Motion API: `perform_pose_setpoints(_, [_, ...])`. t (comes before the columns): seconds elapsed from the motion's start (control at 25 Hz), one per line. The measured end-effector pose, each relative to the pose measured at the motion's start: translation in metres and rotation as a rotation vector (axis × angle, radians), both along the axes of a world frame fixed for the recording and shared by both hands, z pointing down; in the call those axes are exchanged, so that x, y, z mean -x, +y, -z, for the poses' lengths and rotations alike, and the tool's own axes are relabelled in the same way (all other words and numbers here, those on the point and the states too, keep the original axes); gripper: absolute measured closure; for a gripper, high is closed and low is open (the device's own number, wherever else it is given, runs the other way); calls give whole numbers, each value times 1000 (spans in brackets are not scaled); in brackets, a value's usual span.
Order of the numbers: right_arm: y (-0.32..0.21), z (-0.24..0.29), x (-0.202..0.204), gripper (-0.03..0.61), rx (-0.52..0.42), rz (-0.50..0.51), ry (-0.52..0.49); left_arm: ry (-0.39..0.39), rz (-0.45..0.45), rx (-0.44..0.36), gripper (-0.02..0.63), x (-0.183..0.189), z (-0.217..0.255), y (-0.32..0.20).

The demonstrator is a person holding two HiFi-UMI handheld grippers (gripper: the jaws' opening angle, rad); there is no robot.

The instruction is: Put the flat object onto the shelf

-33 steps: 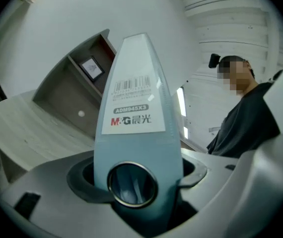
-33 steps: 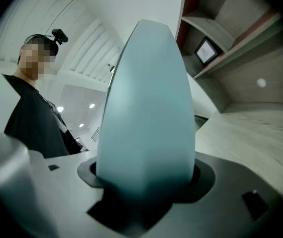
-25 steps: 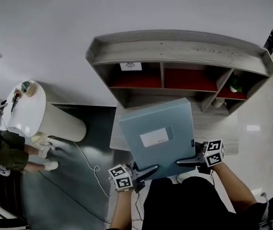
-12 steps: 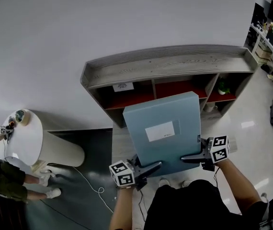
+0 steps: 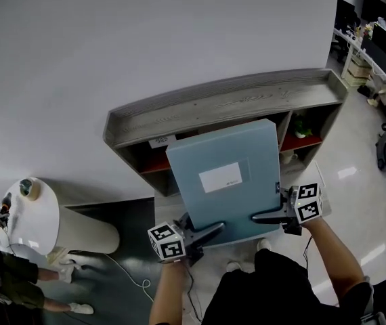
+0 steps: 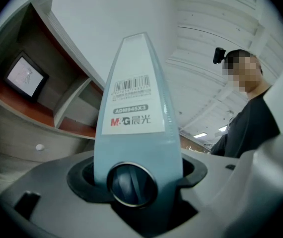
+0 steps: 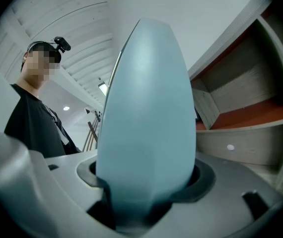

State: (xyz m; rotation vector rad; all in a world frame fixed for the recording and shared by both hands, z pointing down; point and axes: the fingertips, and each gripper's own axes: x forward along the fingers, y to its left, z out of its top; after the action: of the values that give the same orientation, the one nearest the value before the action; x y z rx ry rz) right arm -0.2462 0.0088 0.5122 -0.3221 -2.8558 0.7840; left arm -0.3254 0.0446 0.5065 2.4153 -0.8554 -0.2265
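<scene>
My left gripper point(image 5: 210, 232) and my right gripper point(image 5: 261, 217) each have their jaws clamped on the near edge of the flat, light-blue plastic file box point(image 5: 223, 181), one towards each corner. I hold the box in the air before the grey wooden shelf point(image 5: 227, 103) with red compartment floors. From above, the box's far edge overlaps the shelf's front.

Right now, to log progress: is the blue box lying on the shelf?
No, left gripper and right gripper hold the blue box off the shelf.

Bare shelf top point(image 5: 233, 103), plant point(image 5: 304, 124) in right compartment
</scene>
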Motion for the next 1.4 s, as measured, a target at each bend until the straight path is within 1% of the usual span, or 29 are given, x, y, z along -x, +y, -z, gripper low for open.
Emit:
perform_pose_setpoints(0.24, [-26, 14, -9, 258, -56, 2, -21, -42, 0, -42, 296, -9, 16, -26])
perform_pose_setpoints(0.28, [-34, 19, -13, 257, -58, 2, -25, -45, -1, -46, 297, -13, 21, -34])
perform_pose_setpoints(0.44, [-94, 54, -37, 255, -71, 3, -44, -74, 2, -65, 296, -39, 60, -93])
perform_pose_setpoints(0.56, [-98, 63, -39, 254, -93, 13, -53, -90, 6, -79, 296, -42, 69, -97])
perform_pose_setpoints(0.8, [-101, 66, -36, 253, -145, -1, -74, -113, -7, -122, 296, -38, 71, -101])
perform_pose_setpoints(0.84, [-112, 72, -42, 253, -148, -4, -75, -114, -9, -123, 296, -44, 77, -112])
perform_pose_setpoints(0.96, [-167, 102, -66, 252, -143, -10, -76, -117, -16, -116, 296, -69, 108, -168])
perform_pose_setpoints(1.0, [-177, 107, -71, 252, -144, -13, -77, -121, -21, -117, 296, -73, 113, -178])
perform_pose_setpoints(1.12, [-178, 110, -70, 251, -160, -27, -82, -136, -34, -133, 296, -72, 117, -181])
perform_pose_setpoints(1.28, [-176, 107, -65, 250, -183, -44, -83, -137, -54, -150, 295, -67, 114, -180])
perform_pose_setpoints(1.36, [-188, 112, -74, 250, -189, -51, -86, -143, -62, -157, 295, -76, 119, -192])
perform_pose_setpoints(1.4, [-201, 119, -86, 250, -187, -55, -87, -147, -66, -159, 295, -88, 126, -205])
